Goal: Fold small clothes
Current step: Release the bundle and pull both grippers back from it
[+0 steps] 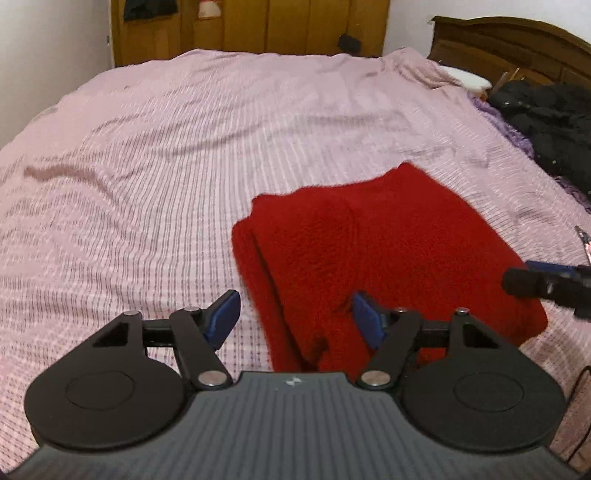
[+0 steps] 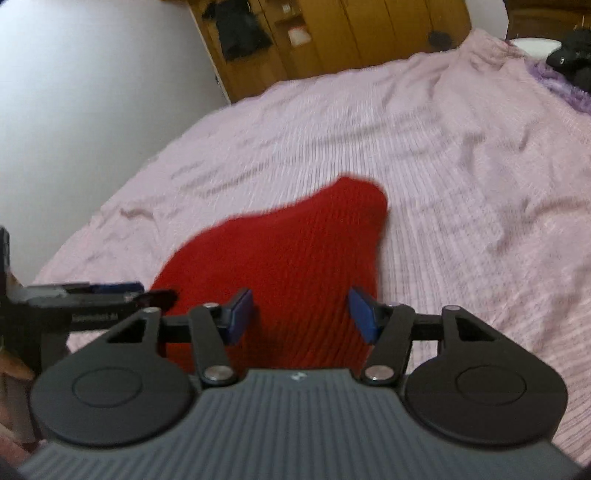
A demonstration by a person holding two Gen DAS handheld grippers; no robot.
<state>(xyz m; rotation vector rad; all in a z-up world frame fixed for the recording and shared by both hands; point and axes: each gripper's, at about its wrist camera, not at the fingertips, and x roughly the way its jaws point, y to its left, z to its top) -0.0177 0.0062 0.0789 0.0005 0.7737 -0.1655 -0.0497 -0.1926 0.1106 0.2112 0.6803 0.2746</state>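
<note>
A red knitted garment [image 1: 388,251], folded into a thick pad, lies on the pink striped bedspread [image 1: 166,166] near the front of the bed. My left gripper [image 1: 295,317] stands open over its near left edge. One blue pad [image 1: 364,319] rests against the red knit; the other hangs over the bare sheet. My right gripper [image 1: 532,275] reaches in from the right, above the garment's right side. In the right wrist view, the right gripper [image 2: 302,316] is open with the red garment [image 2: 280,251] lying under and between its pads. The left gripper [image 2: 140,291] shows at the left edge.
A black jacket [image 1: 546,122] and purple fabric [image 1: 509,133] lie at the bed's right side by the wooden headboard [image 1: 517,44]. A wooden wardrobe [image 1: 251,26] stands beyond the far edge. A white wall [image 2: 92,92] is on the left.
</note>
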